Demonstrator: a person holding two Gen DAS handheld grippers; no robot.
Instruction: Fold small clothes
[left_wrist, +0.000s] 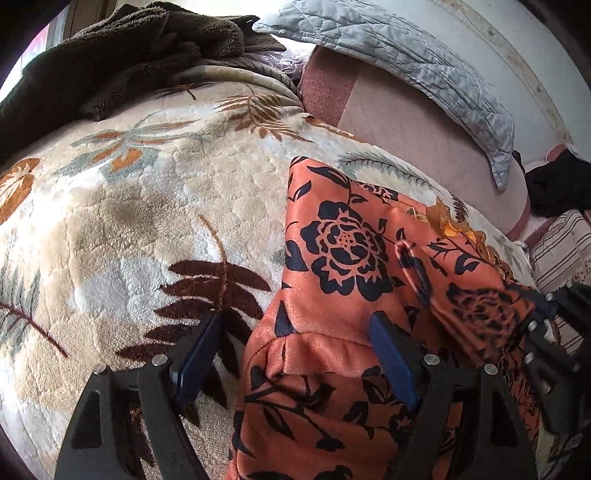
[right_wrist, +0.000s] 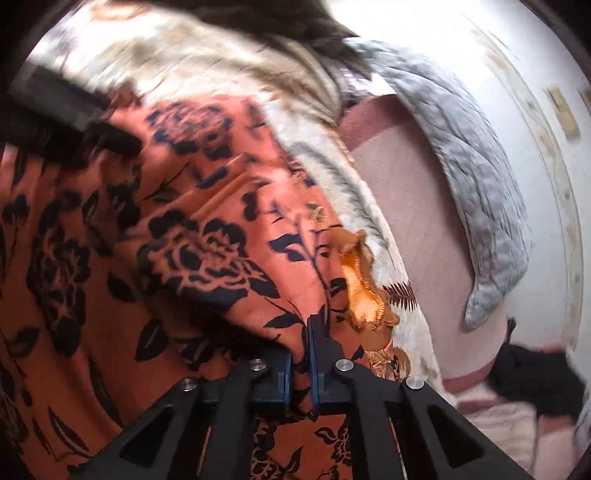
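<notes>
On leaf-print blanket (left_wrist: 155, 206): left gripper (left_wrist: 295, 350) fingers spread over orange garment (left_wrist: 332, 258); right gripper (right_wrist: 301, 332) fingers pinch its edge.

Left tongs (left_wrist: 295, 347), right tongs (right_wrist: 301, 354): black angular linkage arms, silver round pins, dark-blue flat pads.

A plush cream blanket (left_wrist: 155, 206) printed with brown, rust and grey fern leaves fills the left and centre of the frame. A dark fuzzy throw (left_wrist: 122, 55) is heaped at upper left, where daylight shows at the edge. At upper right a pale quilted cover (left_wrist: 413, 70) lies over a pinkish mattress (left_wrist: 413, 147), against a scuffed white wall (left_wrist: 517, 48).
</notes>
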